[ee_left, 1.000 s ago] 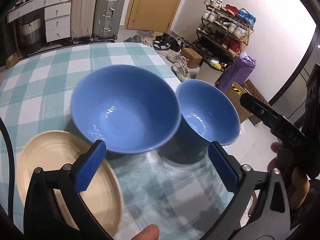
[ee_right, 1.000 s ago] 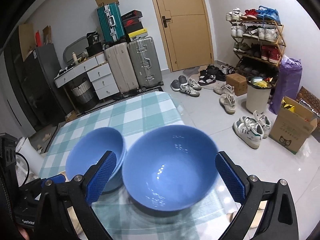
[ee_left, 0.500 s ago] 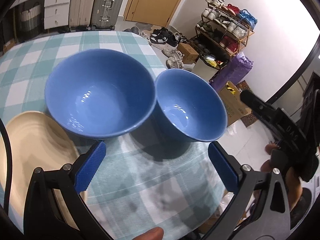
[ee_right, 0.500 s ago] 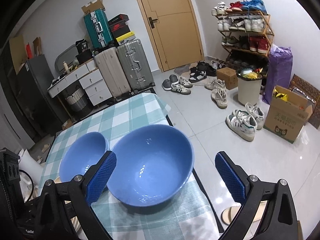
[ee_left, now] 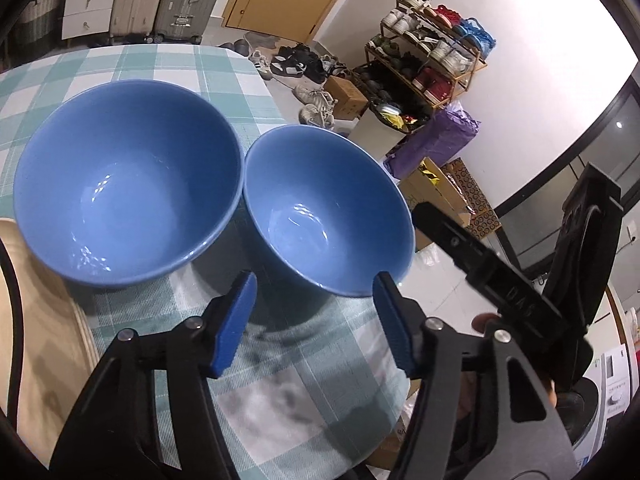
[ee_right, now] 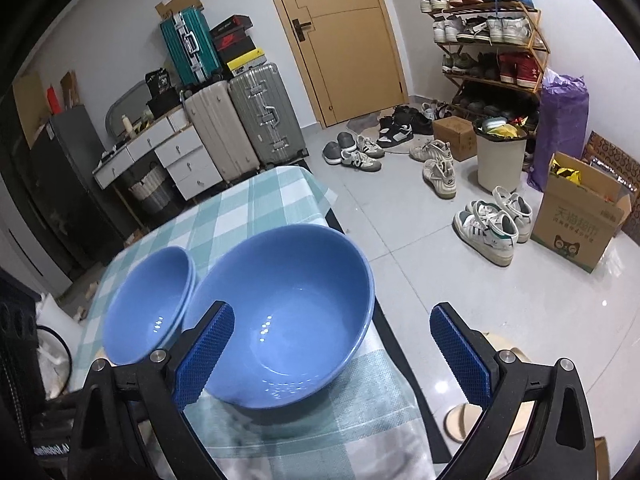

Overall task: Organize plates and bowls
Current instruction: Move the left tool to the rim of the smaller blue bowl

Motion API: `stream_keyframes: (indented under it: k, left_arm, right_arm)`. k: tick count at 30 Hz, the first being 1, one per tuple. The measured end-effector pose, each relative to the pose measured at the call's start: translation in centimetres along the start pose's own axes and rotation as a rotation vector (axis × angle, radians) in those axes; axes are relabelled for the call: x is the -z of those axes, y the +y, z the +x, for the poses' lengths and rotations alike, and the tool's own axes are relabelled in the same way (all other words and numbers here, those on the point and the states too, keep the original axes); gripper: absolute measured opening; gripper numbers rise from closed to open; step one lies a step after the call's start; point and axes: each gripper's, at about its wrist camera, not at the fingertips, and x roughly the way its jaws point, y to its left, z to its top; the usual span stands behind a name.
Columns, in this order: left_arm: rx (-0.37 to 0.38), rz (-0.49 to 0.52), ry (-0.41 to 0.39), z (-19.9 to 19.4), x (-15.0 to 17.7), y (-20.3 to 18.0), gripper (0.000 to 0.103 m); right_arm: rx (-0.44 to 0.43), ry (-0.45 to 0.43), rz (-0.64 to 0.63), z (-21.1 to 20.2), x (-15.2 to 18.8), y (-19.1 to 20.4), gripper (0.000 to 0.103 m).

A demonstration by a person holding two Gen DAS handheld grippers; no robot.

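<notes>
Two glossy blue ceramic bowls, one larger (ee_left: 128, 184) and one smaller (ee_left: 326, 212), sit touching on the checked tabletop (ee_left: 280, 380), likely ready for nesting. Left gripper (ee_left: 316, 320) and right gripper (ee_right: 332, 354) hover with fingers spread, empty.

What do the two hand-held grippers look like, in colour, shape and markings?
Each hand-held gripper, left and right, has a black angular frame with silver pivot screws and two flat fingers covered in blue, finely textured pads. The left wrist view shows pale letters on the right one's black body. A thin black cable runs at that view's left edge.
</notes>
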Motion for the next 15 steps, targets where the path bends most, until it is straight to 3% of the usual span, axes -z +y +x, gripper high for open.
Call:
stream_keyframes:
  k: [2,7,10,15]
  left_arm:
    - [-0.009,-0.008,-0.007,0.5,-0.4,0.2,0.052]
    - [-0.021,-0.016,-0.005,1.9,-1.5,0.6,0.049]
    - [-0.024,-0.015,-0.007,2.5,-1.8,0.9,0.048]
    - [-0.030,-0.016,-0.001,3.6,-2.3,1.3,0.044]
  right_arm:
    - [-0.015,0.008,0.009,0.5,0.2,-0.3,0.096]
    - [0.017,0.028,0.043,1.8,0.5,-1.3,0.067]
    - [0.010,0.028,0.067,2.4,0.6,-1.9,0.056]
    - [-0.019,0.038,0.069,3.1,0.8,-2.2,0.048]
